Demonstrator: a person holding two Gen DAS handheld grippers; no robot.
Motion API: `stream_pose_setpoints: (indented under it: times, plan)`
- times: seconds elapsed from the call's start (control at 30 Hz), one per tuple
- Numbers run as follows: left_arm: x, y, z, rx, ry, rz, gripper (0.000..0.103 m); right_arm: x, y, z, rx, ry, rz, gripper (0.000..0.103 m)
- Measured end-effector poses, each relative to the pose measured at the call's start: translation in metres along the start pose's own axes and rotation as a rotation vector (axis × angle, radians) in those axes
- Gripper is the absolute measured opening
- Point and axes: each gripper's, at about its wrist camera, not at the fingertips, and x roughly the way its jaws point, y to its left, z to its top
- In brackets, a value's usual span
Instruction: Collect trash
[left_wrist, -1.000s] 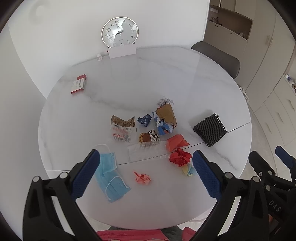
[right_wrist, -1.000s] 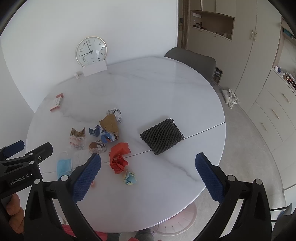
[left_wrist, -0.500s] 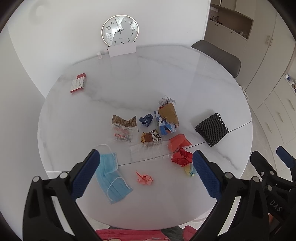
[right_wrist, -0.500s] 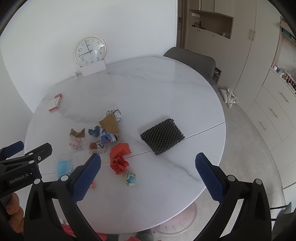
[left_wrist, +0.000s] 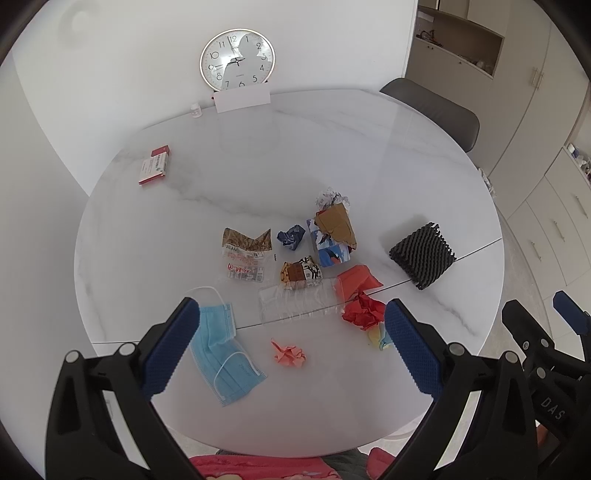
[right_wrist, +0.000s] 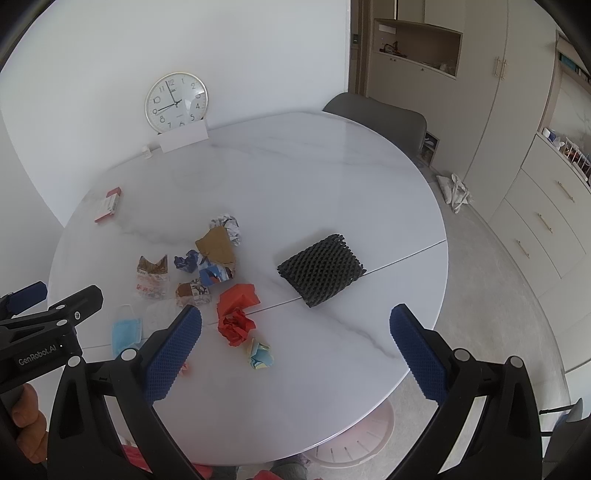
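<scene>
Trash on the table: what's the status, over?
Left gripper and right gripper above the table, jaws open, empty. Trash untouched: blue mask, red paper wad, black foam mesh. Nothing in the way.

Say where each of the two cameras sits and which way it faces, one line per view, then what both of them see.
Left wrist: on the left gripper, above the near table edge, facing the blue face mask and litter; its own open fingers show, with the right gripper at the right edge.
Right wrist: on the right gripper, further right, facing the black foam mesh; its own open fingers, the left gripper and a hand show.
Shared: clock, mask, mesh, red crumpled paper.
</scene>
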Motion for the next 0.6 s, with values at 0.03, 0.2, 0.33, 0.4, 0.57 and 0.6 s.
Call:
stream_pose_setpoints:
  times: [0.03, 0.2, 0.33, 0.4, 0.57, 0.6]
  plan:
    - [0.0002, -0.0001, -0.0002, 0.001, 0.001, 0.0, 0.096, -0.0001, -0.0001, -0.0004, 0.001, 0.0, -0.001, 0.101]
    - [0.0002, -0.0002, -0.0009, 0.003, 0.007, -0.001, 0.096, -0.0006, -0.0003, -0.0008, 0.003, 0.001, -0.004, 0.101]
    - [0.0003, -0.0002, -0.0009, 0.004, 0.007, -0.001, 0.096, -0.0011, -0.0013, -0.0007, 0.004, 0.001, -0.006, 0.101]
    - [0.0003, -0.0001, -0.001, 0.003, 0.008, -0.001, 0.096, -0.001, -0.0017, -0.001, 0.005, 0.002, -0.006, 0.101]
    - [0.0003, 0.0, -0.0013, 0.003, 0.008, -0.001, 0.096, -0.0008, -0.0015, -0.0007, 0.005, 0.005, -0.008, 0.101]
    - [0.0003, 0.0, -0.0013, 0.003, 0.008, -0.001, 0.096, -0.0008, -0.0015, -0.0009, 0.005, 0.004, -0.008, 0.101]
